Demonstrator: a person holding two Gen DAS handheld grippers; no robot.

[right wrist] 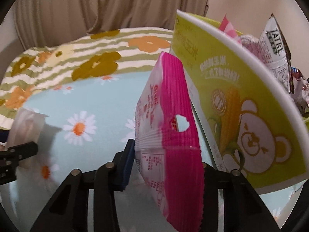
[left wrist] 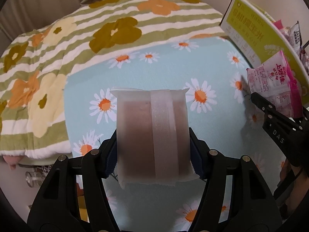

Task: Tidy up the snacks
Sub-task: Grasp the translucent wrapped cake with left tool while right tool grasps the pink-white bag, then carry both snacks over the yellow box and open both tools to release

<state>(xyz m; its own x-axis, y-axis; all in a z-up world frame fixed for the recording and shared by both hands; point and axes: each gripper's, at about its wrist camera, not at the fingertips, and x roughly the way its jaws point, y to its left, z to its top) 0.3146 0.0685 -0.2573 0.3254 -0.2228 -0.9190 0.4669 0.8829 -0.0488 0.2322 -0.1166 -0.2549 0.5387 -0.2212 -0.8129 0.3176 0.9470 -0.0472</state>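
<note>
My left gripper [left wrist: 153, 145] is shut on a frosted translucent packet [left wrist: 152, 133] with a brown snack inside, held above the daisy-print sheet [left wrist: 164, 73]. The same packet [right wrist: 25, 127] shows at the left edge of the right wrist view. My right gripper [right wrist: 166, 166] is shut on a pink and white snack bag [right wrist: 170, 127], held edge-on just left of a green cardboard box [right wrist: 241, 116] with a bear and corn print. In the left wrist view that pink bag [left wrist: 274, 85] hangs at the right, in front of the green box [left wrist: 249, 32].
Several snack packets [right wrist: 274, 46] stick up inside the green box, one white with dark lettering. A striped flower blanket [left wrist: 67, 44] lies bunched at the far side of the bed. Beige curtains [right wrist: 96, 5] hang behind.
</note>
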